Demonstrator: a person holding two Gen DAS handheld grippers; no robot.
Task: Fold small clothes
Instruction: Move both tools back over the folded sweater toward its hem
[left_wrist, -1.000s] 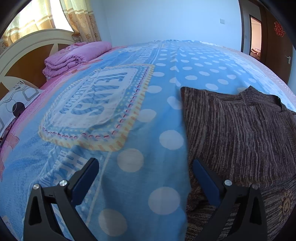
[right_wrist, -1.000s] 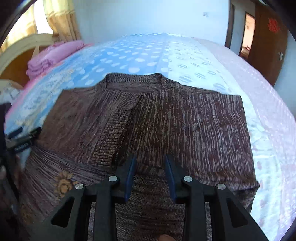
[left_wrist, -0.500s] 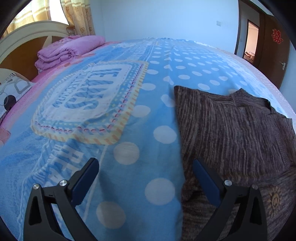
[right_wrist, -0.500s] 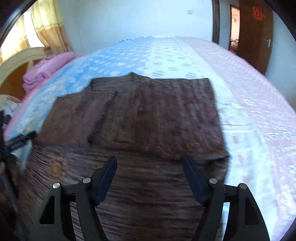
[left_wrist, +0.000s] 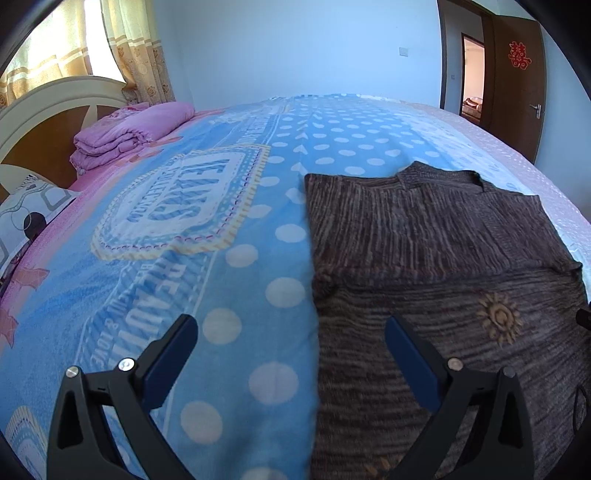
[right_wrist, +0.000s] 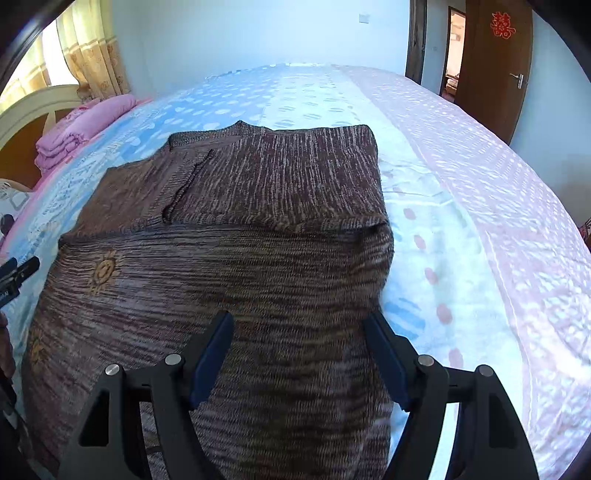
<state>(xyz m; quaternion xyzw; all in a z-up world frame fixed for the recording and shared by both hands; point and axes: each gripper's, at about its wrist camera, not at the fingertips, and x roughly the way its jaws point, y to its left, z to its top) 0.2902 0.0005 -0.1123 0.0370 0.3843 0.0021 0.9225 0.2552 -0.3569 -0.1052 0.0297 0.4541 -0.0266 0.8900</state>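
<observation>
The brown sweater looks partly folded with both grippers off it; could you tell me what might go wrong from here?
1. The folded-over flap lies loose, so it may slip open when the brown sweater is next lifted.
2. The open right gripper could grab one knit layer only, skewing the fold.
3. The left gripper straddles the sweater's edge and may pinch the bedspread too.
</observation>
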